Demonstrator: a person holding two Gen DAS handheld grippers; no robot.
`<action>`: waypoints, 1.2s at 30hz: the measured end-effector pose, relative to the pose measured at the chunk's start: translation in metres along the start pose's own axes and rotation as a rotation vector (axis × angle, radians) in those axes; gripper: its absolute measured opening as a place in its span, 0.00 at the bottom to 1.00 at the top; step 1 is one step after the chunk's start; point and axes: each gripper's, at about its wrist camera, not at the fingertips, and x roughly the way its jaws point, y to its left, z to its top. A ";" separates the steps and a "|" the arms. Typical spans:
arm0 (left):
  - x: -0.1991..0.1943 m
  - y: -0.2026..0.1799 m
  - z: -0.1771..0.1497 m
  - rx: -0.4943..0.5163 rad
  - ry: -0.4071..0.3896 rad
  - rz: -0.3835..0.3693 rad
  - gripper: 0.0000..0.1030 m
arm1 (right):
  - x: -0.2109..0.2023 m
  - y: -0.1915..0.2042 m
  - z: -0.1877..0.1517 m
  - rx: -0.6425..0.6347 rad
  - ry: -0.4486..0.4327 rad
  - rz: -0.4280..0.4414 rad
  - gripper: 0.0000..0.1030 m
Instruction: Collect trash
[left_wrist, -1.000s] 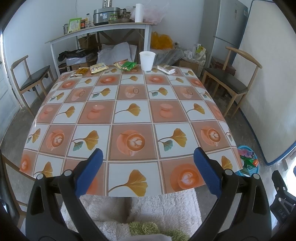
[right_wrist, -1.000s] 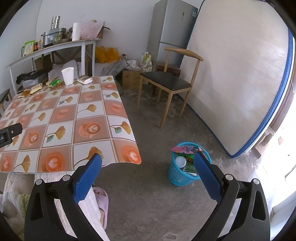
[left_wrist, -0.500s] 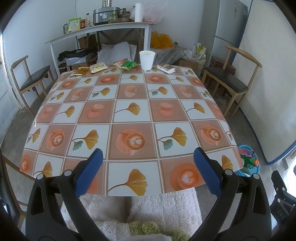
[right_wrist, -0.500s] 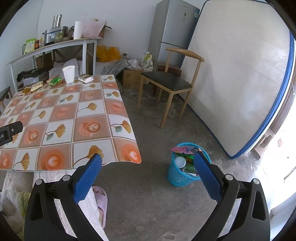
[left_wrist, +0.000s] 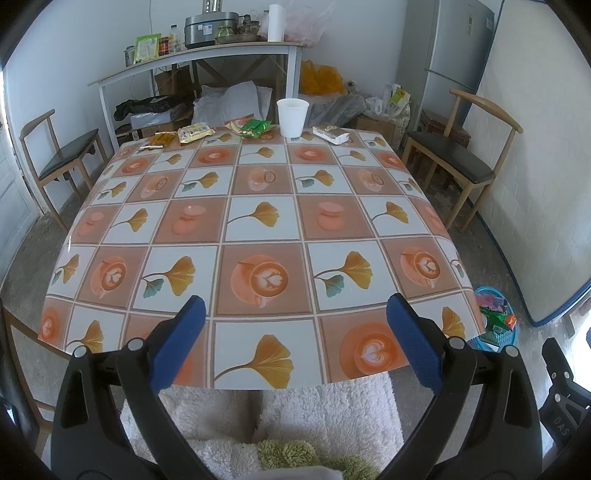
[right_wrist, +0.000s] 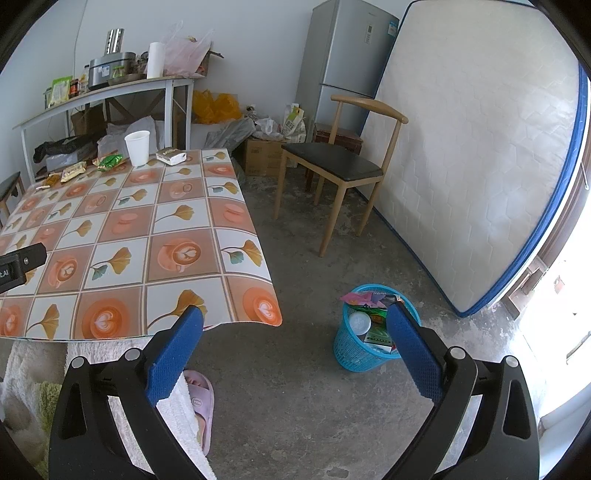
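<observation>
**Bin part-filled, trash waits at the table's far edge**

Left wrist view: the left gripper (left_wrist: 293, 334) hangs above the near edge of the table (left_wrist: 258, 221), its blue-padded tongs spread wide and holding nothing. The trash left to collect lies in a row along the far edge: a white paper cup (left_wrist: 292, 117), a green wrapper (left_wrist: 255, 128) beside it, a yellow snack packet (left_wrist: 195, 132), an orange wrapper (left_wrist: 162, 139) and a silvery packet (left_wrist: 331, 133). None is near the tongs; nearly the whole patterned cloth lies between, bare and flat, so the reach across looks unobstructed. The far row sits close to the table's back edge, so a clumsy push could tip pieces off, I judge. A chair (left_wrist: 62, 158) stands at the left side, another (left_wrist: 454, 162) at the right.

Right wrist view: the right gripper (right_wrist: 295, 343) is likewise released and empty, held over bare concrete floor beside the table corner. The blue basket (right_wrist: 351, 354) stands on the floor just off that corner, already holding several wrappers and a lid, so some collecting appears done. Open floor surrounds the basket; a mattress (right_wrist: 461, 166) leans on the wall well beyond it.
</observation>
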 end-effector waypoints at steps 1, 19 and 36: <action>0.000 0.000 0.000 -0.001 0.001 -0.001 0.92 | 0.000 0.000 0.000 0.000 0.001 0.000 0.94; 0.000 0.001 -0.002 0.000 -0.001 0.001 0.92 | 0.000 0.000 0.001 -0.002 -0.001 0.000 0.94; 0.000 0.000 0.000 0.001 0.001 0.001 0.92 | -0.001 -0.001 0.001 -0.003 -0.003 0.001 0.94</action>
